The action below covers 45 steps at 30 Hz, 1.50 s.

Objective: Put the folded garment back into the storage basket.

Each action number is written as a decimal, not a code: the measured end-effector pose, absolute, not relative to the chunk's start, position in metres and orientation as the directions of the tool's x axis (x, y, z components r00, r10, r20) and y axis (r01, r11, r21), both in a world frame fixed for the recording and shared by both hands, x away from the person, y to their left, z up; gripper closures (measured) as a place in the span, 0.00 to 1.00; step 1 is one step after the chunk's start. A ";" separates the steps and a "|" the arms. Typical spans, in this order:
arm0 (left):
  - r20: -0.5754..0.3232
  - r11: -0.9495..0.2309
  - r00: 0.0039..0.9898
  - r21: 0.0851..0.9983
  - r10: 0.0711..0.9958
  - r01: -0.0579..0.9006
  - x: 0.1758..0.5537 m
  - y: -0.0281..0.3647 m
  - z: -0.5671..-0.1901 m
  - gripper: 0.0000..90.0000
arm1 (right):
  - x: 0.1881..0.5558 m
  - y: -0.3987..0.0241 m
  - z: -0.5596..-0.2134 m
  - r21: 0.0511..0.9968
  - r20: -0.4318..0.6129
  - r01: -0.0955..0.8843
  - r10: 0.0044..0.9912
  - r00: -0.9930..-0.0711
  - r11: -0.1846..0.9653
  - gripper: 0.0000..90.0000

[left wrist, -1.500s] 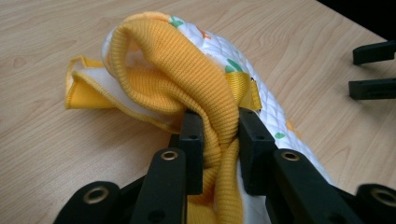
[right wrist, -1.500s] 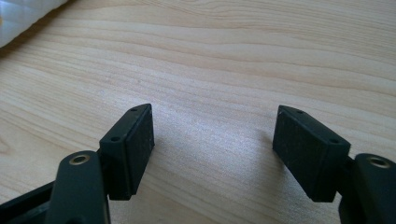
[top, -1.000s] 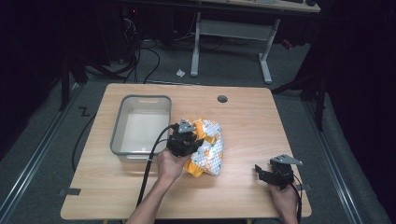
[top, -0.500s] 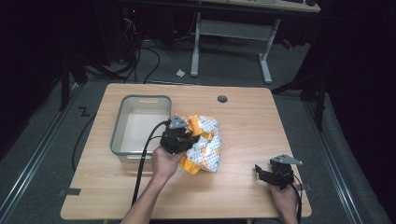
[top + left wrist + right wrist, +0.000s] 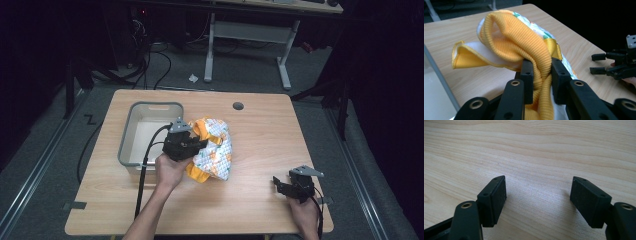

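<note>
Left gripper [image 5: 196, 144] pinching garment [image 5: 216, 150], lifted seemingly nearer bin [image 5: 131, 131] than before

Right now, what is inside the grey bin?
The grey bin shows a bare pale floor. Its near right corner is hidden behind the left gripper, which is shut on the orange garment.

One garment [image 5: 212, 150], one grey bin [image 5: 131, 145], two hand-held grippers, one table [image 5: 265, 130]
</note>
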<state>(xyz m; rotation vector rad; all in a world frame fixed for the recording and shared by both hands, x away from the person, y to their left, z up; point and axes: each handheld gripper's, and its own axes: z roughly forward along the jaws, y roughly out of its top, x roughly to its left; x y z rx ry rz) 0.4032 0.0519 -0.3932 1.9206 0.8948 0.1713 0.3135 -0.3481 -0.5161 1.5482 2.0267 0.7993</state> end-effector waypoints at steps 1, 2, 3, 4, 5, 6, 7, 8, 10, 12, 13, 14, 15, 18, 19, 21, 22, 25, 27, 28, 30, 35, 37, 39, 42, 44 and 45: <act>-0.251 -0.248 0.718 0.823 0.650 0.511 0.404 0.054 -0.392 0.83 | 0.314 -0.348 -0.516 0.691 -0.016 0.696 0.966 -0.257 0.196 0.33; -0.252 -0.244 0.716 0.824 0.651 0.512 0.404 0.056 -0.391 0.83 | 0.314 -0.348 -0.516 0.691 -0.015 0.696 0.966 -0.257 0.196 0.33; -0.253 -0.240 0.714 0.825 0.653 0.512 0.404 0.058 -0.390 0.83 | 0.314 -0.348 -0.516 0.691 -0.016 0.696 0.966 -0.257 0.197 0.33; -0.251 -0.239 0.713 0.826 0.654 0.510 0.405 0.061 -0.388 0.83 | 0.314 -0.348 -0.516 0.691 -0.015 0.696 0.966 -0.257 0.196 0.33; -0.251 -0.239 0.713 0.826 0.654 0.510 0.405 0.061 -0.388 0.83 | 0.314 -0.348 -0.516 0.691 -0.015 0.696 0.966 -0.257 0.196 0.33; -0.248 -0.241 0.714 0.826 0.655 0.509 0.405 0.062 -0.387 0.83 | 0.314 -0.348 -0.516 0.691 -0.015 0.696 0.966 -0.257 0.196 0.33; -0.243 -0.244 0.715 0.828 0.655 0.505 0.405 0.062 -0.386 0.83 | 0.314 -0.348 -0.516 0.691 -0.015 0.696 0.966 -0.257 0.196 0.33; -0.239 -0.242 0.715 0.831 0.657 0.501 0.404 0.064 -0.383 0.83 | 0.314 -0.348 -0.516 0.691 -0.015 0.696 0.966 -0.257 0.196 0.33; -0.236 -0.240 0.714 0.834 0.659 0.497 0.405 0.067 -0.381 0.83 | 0.314 -0.348 -0.516 0.691 -0.015 0.696 0.966 -0.257 0.196 0.33; -0.234 -0.237 0.711 0.835 0.663 0.497 0.405 0.071 -0.379 0.83 | 0.314 -0.348 -0.516 0.691 -0.015 0.696 0.966 -0.257 0.196 0.33; -0.234 -0.237 0.711 0.835 0.663 0.497 0.405 0.071 -0.379 0.83 | 0.314 -0.348 -0.516 0.691 -0.015 0.696 0.966 -0.257 0.196 0.33; -0.233 -0.236 0.708 0.835 0.666 0.497 0.405 0.072 -0.379 0.83 | 0.314 -0.348 -0.516 0.691 -0.015 0.696 0.966 -0.257 0.196 0.33; -0.234 -0.231 0.707 0.837 0.668 0.496 0.406 0.077 -0.378 0.83 | 0.314 -0.348 -0.516 0.691 -0.015 0.696 0.966 -0.257 0.196 0.33; -0.237 -0.221 0.702 0.841 0.671 0.494 0.406 0.082 -0.376 0.83 | 0.314 -0.348 -0.516 0.691 -0.015 0.696 0.966 -0.257 0.196 0.33; -0.237 -0.218 0.701 0.842 0.673 0.494 0.406 0.084 -0.376 0.83 | 0.314 -0.348 -0.516 0.691 -0.014 0.696 0.966 -0.257 0.195 0.33; -0.239 -0.214 0.699 0.842 0.674 0.495 0.406 0.087 -0.375 0.83 | 0.314 -0.348 -0.516 0.691 -0.015 0.696 0.966 -0.257 0.196 0.33; -0.242 -0.210 0.697 0.843 0.675 0.496 0.407 0.089 -0.375 0.83 | 0.314 -0.348 -0.516 0.691 -0.014 0.696 0.966 -0.257 0.195 0.33; -0.246 -0.198 0.689 0.845 0.682 0.496 0.407 0.096 -0.374 0.83 | 0.314 -0.348 -0.516 0.691 -0.014 0.696 0.966 -0.257 0.195 0.33; -0.246 -0.195 0.686 0.845 0.685 0.497 0.407 0.099 -0.373 0.83 | 0.314 -0.348 -0.516 0.690 -0.014 0.697 0.966 -0.257 0.195 0.33; -0.246 -0.195 0.686 0.845 0.685 0.497 0.407 0.099 -0.373 0.83 | 0.314 -0.348 -0.516 0.690 -0.014 0.697 0.966 -0.257 0.195 0.33; -0.246 -0.192 0.683 0.846 0.688 0.497 0.407 0.102 -0.373 0.83 | 0.314 -0.348 -0.516 0.691 -0.015 0.696 0.966 -0.257 0.196 0.33; -0.247 -0.177 0.669 0.848 0.701 0.499 0.407 0.113 -0.371 0.83 | 0.314 -0.348 -0.516 0.691 -0.015 0.696 0.966 -0.257 0.196 0.33; -0.251 -0.170 0.664 0.849 0.705 0.501 0.407 0.118 -0.370 0.83 | 0.314 -0.348 -0.516 0.691 -0.015 0.696 0.966 -0.257 0.196 0.33; -0.252 -0.164 0.659 0.850 0.708 0.501 0.407 0.121 -0.370 0.83 | 0.314 -0.348 -0.516 0.691 -0.015 0.696 0.966 -0.257 0.196 0.33; -0.250 -0.160 0.651 0.850 0.717 0.502 0.407 0.130 -0.369 0.83 | 0.314 -0.348 -0.516 0.690 -0.014 0.697 0.967 -0.255 0.194 0.33; -0.250 -0.157 0.649 0.851 0.718 0.501 0.407 0.132 -0.369 0.83 | 0.314 -0.348 -0.516 0.690 -0.014 0.697 0.967 -0.255 0.194 0.33; -0.251 -0.156 0.649 0.851 0.718 0.502 0.407 0.134 -0.369 0.83 | 0.314 -0.348 -0.516 0.691 -0.015 0.696 0.966 -0.257 0.195 0.33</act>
